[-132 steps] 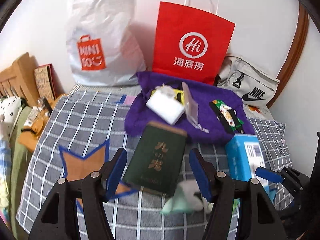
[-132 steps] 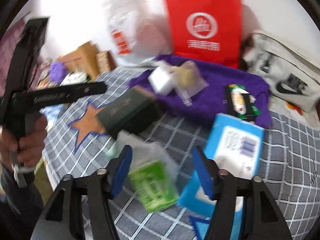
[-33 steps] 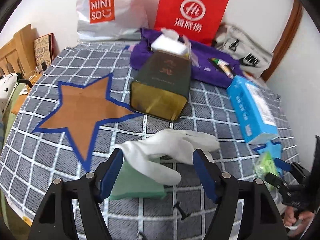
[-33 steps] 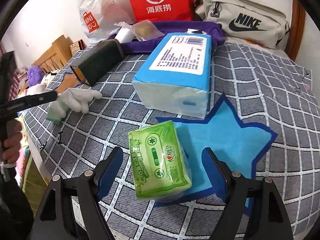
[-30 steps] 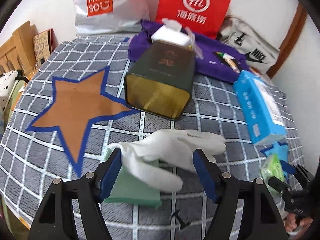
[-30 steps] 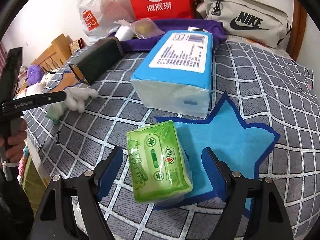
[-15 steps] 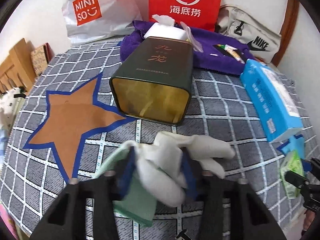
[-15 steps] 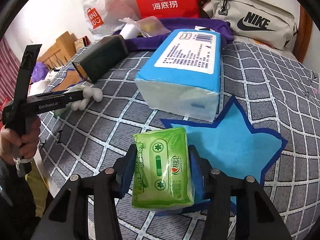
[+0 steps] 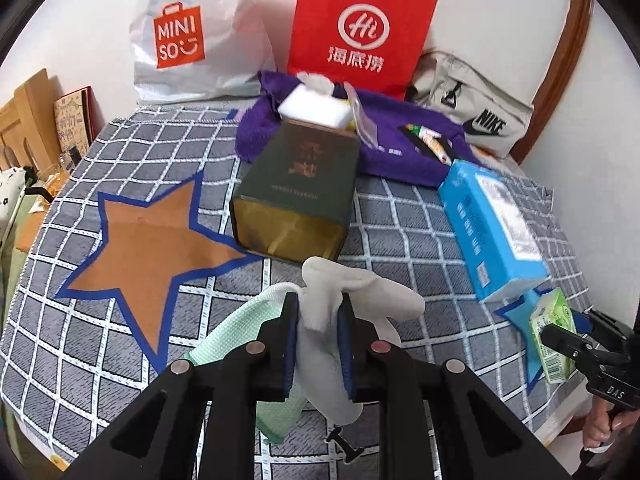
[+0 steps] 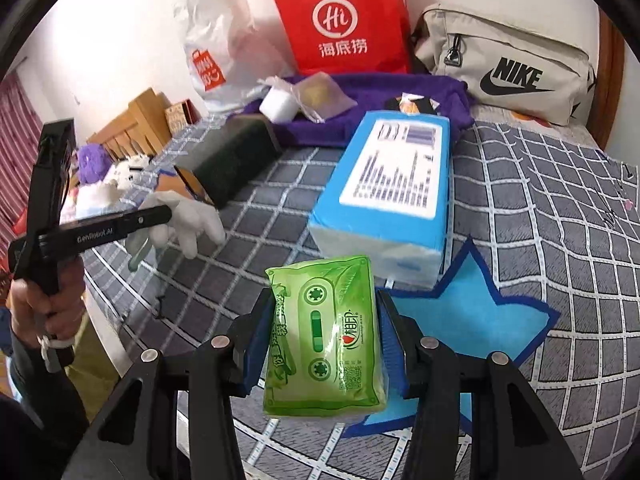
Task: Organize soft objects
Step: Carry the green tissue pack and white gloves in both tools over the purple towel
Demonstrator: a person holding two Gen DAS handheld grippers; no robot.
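Left tool (image 9: 318,320) clenched on white glove (image 9: 360,288), just closing, green cloth (image 9: 240,328) beside it. Right tool (image 10: 324,344) clamped on green tissue pack (image 10: 324,332), long axis along the fingers, blue star (image 10: 472,316) just right.
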